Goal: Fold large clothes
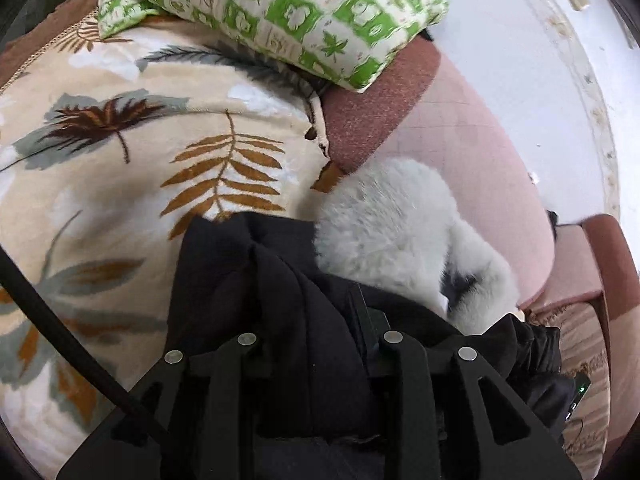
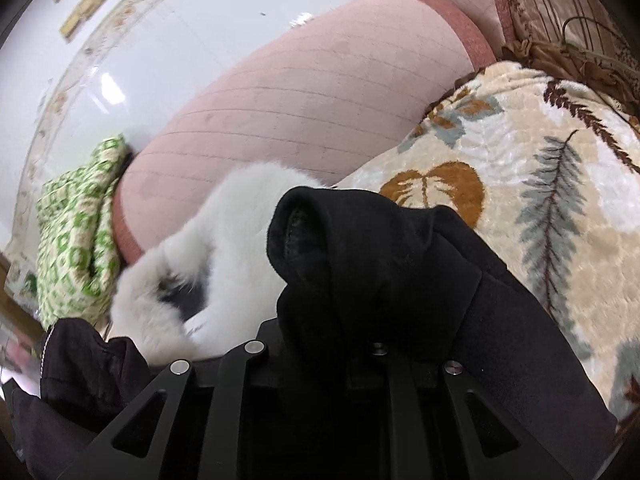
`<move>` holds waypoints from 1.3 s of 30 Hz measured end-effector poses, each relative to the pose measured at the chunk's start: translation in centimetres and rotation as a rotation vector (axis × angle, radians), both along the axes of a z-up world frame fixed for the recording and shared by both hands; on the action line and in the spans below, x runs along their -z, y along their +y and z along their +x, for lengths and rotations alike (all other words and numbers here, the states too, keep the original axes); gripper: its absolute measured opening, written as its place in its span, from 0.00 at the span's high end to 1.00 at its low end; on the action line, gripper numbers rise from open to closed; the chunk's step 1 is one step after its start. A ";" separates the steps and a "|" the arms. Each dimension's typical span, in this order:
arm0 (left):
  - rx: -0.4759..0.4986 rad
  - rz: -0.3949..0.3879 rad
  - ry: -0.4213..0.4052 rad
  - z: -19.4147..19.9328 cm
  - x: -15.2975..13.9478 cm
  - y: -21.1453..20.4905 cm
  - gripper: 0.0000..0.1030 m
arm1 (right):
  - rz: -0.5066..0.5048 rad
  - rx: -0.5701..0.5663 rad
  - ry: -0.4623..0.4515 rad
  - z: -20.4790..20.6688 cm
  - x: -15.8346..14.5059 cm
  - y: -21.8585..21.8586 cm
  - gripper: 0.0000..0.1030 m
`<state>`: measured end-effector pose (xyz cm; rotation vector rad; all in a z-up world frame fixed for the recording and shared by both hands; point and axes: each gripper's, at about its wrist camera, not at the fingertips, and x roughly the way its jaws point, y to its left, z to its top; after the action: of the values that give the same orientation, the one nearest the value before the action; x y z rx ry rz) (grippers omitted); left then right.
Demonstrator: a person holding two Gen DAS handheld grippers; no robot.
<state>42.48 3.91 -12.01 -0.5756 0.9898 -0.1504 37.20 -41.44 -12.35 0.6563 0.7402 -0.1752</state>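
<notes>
Both grippers, left [image 1: 316, 344] and right [image 2: 320, 354], hold bunched folds of the black fur-trimmed garment [image 1: 256, 280] over the leaf-print blanket [image 1: 140, 140], so, in my judgement, lower them level and together, keeping the fabric taut.

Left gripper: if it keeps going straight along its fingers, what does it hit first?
Probably the black fleece garment bunched over the left gripper; beyond it, likely the beige leaf-print plush blanket. Depth is unclear.
</notes>
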 end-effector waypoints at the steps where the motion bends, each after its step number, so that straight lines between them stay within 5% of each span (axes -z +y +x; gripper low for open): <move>1: -0.004 0.017 0.002 0.5 0.2 -0.3 0.74 | 0.005 0.009 0.012 0.7 0.3 -0.3 0.81; 7: 0.001 0.054 0.034 1.6 0.7 -1.1 0.71 | -0.046 0.044 0.063 3.0 1.4 -0.2 0.74; 12: 0.032 -0.033 0.002 -0.6 -2.7 1.3 0.46 | -0.024 0.001 0.076 2.8 0.7 -0.4 0.66; 14: -0.013 0.010 -0.094 -3.8 -6.4 2.6 0.28 | -0.023 -0.047 0.087 2.5 -0.4 -0.3 0.55; 16: -0.056 0.064 -0.156 -6.8 -9.4 3.5 0.23 | -0.055 -0.092 0.082 1.5 -2.3 -0.1 0.47; 20: -0.078 0.201 -0.182 -12.2 -12.9 4.2 0.22 | -0.131 -0.064 0.048 -1.4 -5.7 0.1 0.13; 23: -0.095 0.257 -0.179 -16.8 -13.2 4.2 0.22 | -0.170 -0.058 0.029 -4.2 -8.2 0.3 0.13; 28: -0.149 0.253 -0.155 -21.8 -9.6 4.2 0.22 | -0.308 -0.122 -0.026 -9.6 -11.6 3.7 0.13; 30: -0.138 0.290 -0.134 -21.8 -7.9 3.4 0.22 | -0.354 -0.190 -0.042 -11.2 -12.2 6.3 0.25; 32: -0.108 0.339 -0.107 -21.0 -6.5 2.6 0.22 | -0.385 -0.272 -0.056 -12.4 -12.4 9.3 0.53; 34: -0.085 0.370 -0.111 -20.1 -5.7 2.2 0.22 | -0.383 -0.336 -0.083 -12.8 -12.2 11.8 0.63; 39: -0.096 0.429 -0.131 -19.6 -5.1 3.2 0.22 | -0.442 -0.372 -0.045 -8.2 -9.7 16.0 0.63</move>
<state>22.93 7.12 -6.87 -0.2158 0.8330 0.1082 28.98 -25.39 -2.61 0.0964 0.7367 0.0198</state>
